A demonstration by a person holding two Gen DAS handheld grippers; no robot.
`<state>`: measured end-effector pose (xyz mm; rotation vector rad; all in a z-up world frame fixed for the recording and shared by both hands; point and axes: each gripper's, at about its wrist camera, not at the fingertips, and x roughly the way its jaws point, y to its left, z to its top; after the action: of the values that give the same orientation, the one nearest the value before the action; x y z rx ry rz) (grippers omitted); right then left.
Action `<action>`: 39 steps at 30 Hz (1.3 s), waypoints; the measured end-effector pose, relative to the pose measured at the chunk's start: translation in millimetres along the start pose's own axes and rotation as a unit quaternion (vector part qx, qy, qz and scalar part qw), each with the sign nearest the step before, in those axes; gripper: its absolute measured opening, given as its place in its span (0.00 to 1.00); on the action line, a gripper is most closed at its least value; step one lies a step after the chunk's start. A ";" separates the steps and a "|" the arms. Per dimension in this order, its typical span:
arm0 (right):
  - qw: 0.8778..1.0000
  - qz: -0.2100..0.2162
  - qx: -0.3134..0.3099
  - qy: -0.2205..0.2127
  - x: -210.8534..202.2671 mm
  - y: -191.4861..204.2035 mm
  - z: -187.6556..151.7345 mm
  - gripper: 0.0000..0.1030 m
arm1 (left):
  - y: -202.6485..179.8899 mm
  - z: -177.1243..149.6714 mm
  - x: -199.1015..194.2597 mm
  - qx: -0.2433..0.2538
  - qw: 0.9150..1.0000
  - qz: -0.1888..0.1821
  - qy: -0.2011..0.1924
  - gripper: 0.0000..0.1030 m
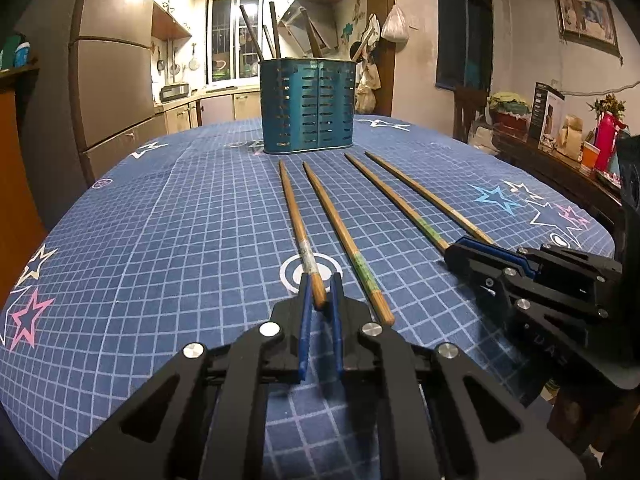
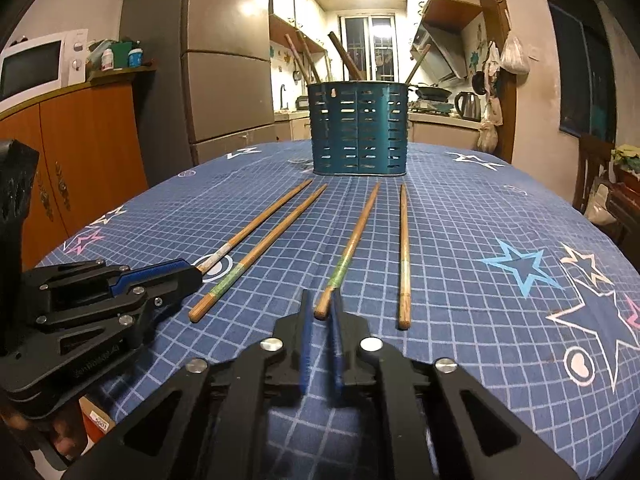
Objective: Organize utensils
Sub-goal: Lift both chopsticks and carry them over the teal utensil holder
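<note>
Four wooden chopsticks lie side by side on the surface (image 1: pixel 160 208), which is covered with a blue grid cloth printed with stars. Their thin tips point toward a blue slotted holder (image 1: pixel 308 106) standing upright at the far side, with several dark utensils sticking out of its top.

The left gripper (image 1: pixel 319 286) has its blue fingers (image 1: pixel 306 300) drawn in narrow around the thick end of the leftmost chopstick (image 1: pixel 294 208), the one with a whitish band, and they press on it from both sides. The second chopstick (image 1: pixel 340 236), banded green, lies free just beside it.

The right gripper (image 2: pixel 322 300) has its fingers (image 2: pixel 306 320) closed narrow on the thick end of the third chopstick (image 2: pixel 352 240), also banded green. The fourth chopstick (image 2: pixel 404 256) lies free to the right of it, close by but apart.

Both held chopsticks rest flat on the cloth.
</note>
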<state>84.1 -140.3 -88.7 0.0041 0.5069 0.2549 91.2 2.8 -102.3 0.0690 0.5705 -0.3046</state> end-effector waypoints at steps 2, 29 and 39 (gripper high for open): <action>1.000 0.000 0.000 -0.005 -0.3 0.6 -0.8 0.08 | 0.1 -1.3 -1.0 -0.002 1.000 0.002 -0.004 0.07; 0.987 0.043 -0.041 -0.146 -61.5 -34.9 142.4 0.07 | 8.8 128.0 -70.1 0.019 0.984 -0.003 -0.177 0.05; 0.989 0.072 -0.043 -0.123 -29.3 -57.1 223.1 0.07 | 18.7 197.0 -35.0 0.013 0.986 -0.011 -0.167 0.05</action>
<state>180.3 -189.6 116.8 -0.0125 0.2505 0.4119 171.5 0.8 81.8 0.0346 0.2338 -0.3376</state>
